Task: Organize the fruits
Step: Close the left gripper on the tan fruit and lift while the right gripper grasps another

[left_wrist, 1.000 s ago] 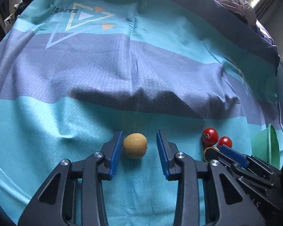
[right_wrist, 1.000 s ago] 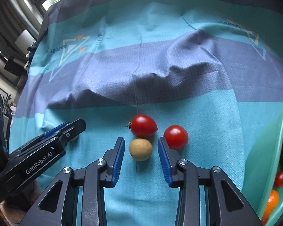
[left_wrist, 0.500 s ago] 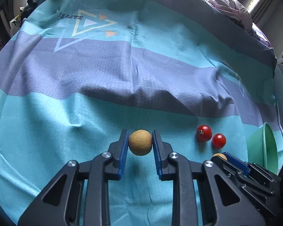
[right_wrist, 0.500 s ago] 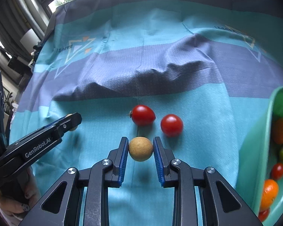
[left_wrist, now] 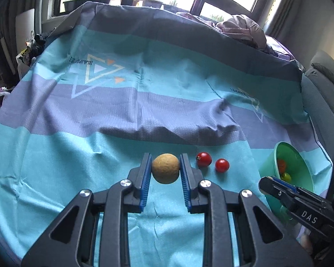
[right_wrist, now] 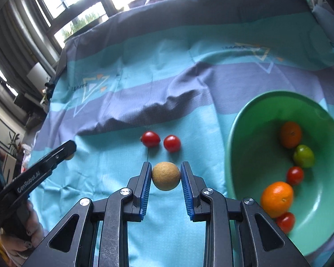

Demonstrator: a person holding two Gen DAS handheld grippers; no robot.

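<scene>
My left gripper is shut on a round tan fruit and holds it above the cloth. My right gripper is shut on a second tan fruit, also lifted. Two red cherry tomatoes lie on the cloth just right of the left gripper; in the right wrist view they lie beyond the right gripper. A green bowl to the right holds oranges, tomatoes and a green fruit; it also shows in the left wrist view.
A teal and purple striped cloth covers the table, with a raised fold across the middle. Windows and clutter lie beyond the far edge. The right gripper's body shows at the lower right of the left wrist view.
Both grippers closed on their tan fruits and have lifted them off the cloth. The right gripper has moved toward the green bowl, which now fills more of its view.
</scene>
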